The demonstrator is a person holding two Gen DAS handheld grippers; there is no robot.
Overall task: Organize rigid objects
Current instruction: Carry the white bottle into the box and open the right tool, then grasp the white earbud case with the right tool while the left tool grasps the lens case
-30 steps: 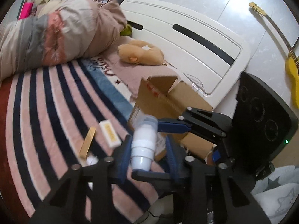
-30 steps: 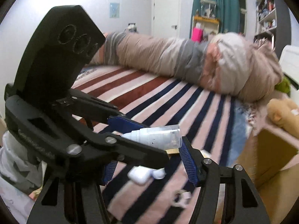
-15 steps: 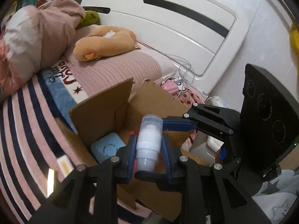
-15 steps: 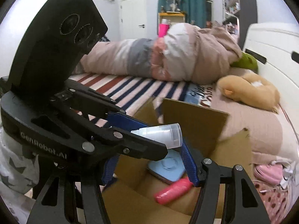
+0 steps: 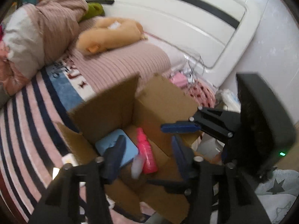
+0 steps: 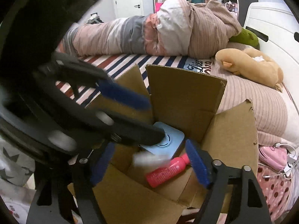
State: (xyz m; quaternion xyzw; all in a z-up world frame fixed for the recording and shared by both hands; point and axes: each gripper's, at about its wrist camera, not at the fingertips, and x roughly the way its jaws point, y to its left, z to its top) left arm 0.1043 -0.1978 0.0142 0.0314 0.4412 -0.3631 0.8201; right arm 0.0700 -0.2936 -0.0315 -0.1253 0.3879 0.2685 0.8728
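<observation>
A home bedroom.
A striped bed [image 6: 119,61] with a rolled duvet [image 6: 149,35], plush toy [image 6: 250,67] and white headboard [image 5: 168,18].

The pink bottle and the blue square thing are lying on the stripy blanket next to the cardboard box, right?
Not quite. The pink plastic bottle and the light blue square gadget lie inside the open brown cardboard box, not on the striped blanket beside it. The right wrist view shows both on the box floor.
</observation>
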